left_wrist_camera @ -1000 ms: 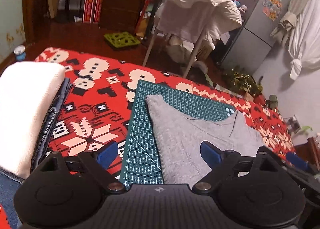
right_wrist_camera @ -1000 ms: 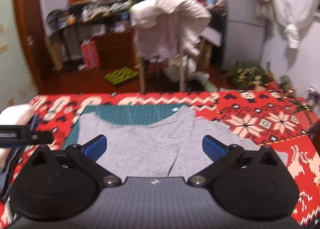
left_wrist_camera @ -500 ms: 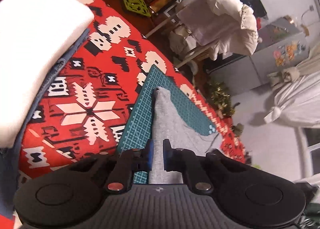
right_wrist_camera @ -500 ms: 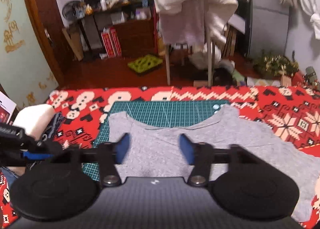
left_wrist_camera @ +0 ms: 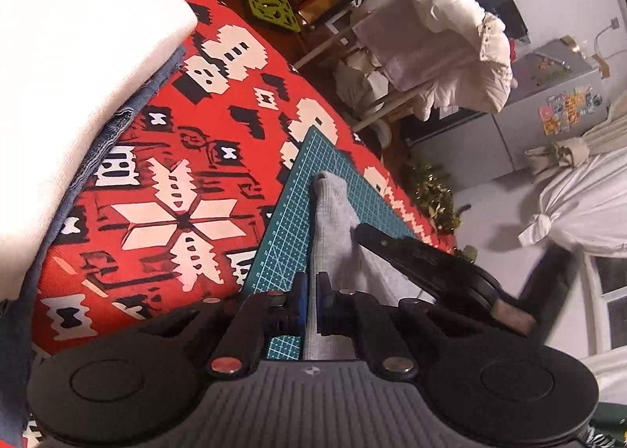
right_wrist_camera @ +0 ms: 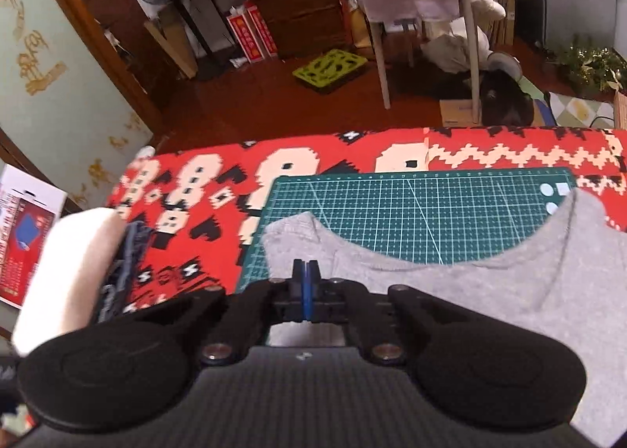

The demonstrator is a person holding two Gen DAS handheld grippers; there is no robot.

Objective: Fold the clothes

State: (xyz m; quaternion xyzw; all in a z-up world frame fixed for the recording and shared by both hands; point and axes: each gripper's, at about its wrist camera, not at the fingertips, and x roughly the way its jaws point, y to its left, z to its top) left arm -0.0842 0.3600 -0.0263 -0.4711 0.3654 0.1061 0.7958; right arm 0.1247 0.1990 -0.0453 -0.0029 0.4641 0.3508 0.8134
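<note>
Left wrist view first: the left gripper [left_wrist_camera: 309, 301] has its blue pads drawn in tight, pinching a raised ridge of the grey shirt [left_wrist_camera: 333, 213] between them, and the cloth runs forward from the pinch in a narrow fold over the green cutting mat [left_wrist_camera: 301, 205]. The mat lies on a red patterned tablecloth [left_wrist_camera: 164, 173], and off at the left edge a white folded garment [left_wrist_camera: 70, 68] sits on top of folded denim [left_wrist_camera: 113, 134]. A black piece of the other tool reaches in from the right, lying over the shirt just beside the pinch. Across the room a chair draped with pale clothing [left_wrist_camera: 435, 52] stands on the dark floor. Over to the right wrist view: the right gripper [right_wrist_camera: 306, 291] has its jaws pressed together over the shirt's near-left part, but whether fabric is caught between the pads I cannot tell from here. The grey shirt [right_wrist_camera: 490, 291] spreads out flat to the right, neckline curving open toward the far side, lying partly on the mat [right_wrist_camera: 411, 205] and partly on the red cloth [right_wrist_camera: 203, 213]. The white folded stack [right_wrist_camera: 66, 275] sits at the left, blurred.
</note>
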